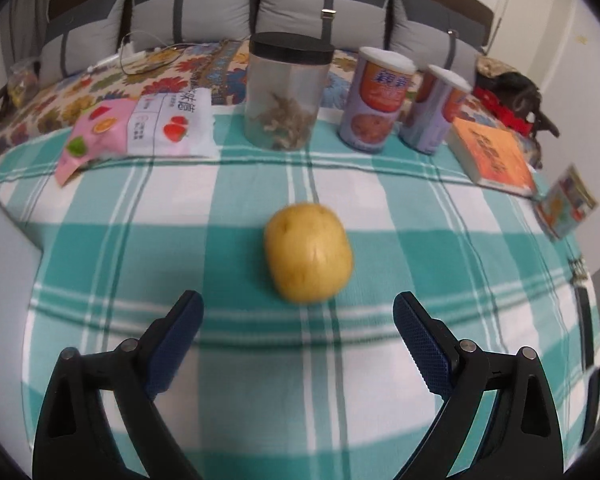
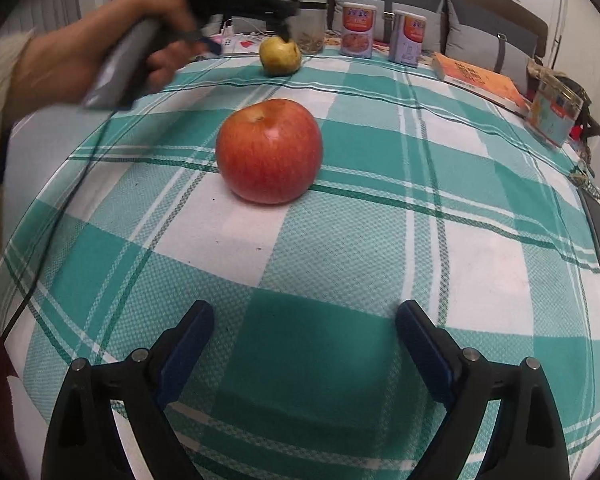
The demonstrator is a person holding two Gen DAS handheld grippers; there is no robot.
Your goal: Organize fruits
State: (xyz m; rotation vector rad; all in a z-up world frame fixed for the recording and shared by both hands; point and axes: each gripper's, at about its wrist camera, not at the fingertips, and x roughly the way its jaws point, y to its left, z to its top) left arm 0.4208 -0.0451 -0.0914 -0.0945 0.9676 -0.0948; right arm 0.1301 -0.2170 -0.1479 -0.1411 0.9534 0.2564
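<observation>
Grippers are both gaping wide, gripping nothing: left gripper (image 1: pixel 298 308) is facing the pear (image 1: pixel 309 253), right gripper (image 2: pixel 305 318) the apple (image 2: pixel 269 151).

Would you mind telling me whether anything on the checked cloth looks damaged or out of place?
The yellow apple has a dark gouge near its top in the right wrist view; whether bite or bruise I cannot tell. The red apple looks sound. One printed can leans, perhaps only from lens distortion. Nothing is spilled.

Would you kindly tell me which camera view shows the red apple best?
The right wrist view: the red apple sits sharp and whole on the checked cloth, ahead of the open tool. The left wrist view does not show it.
</observation>
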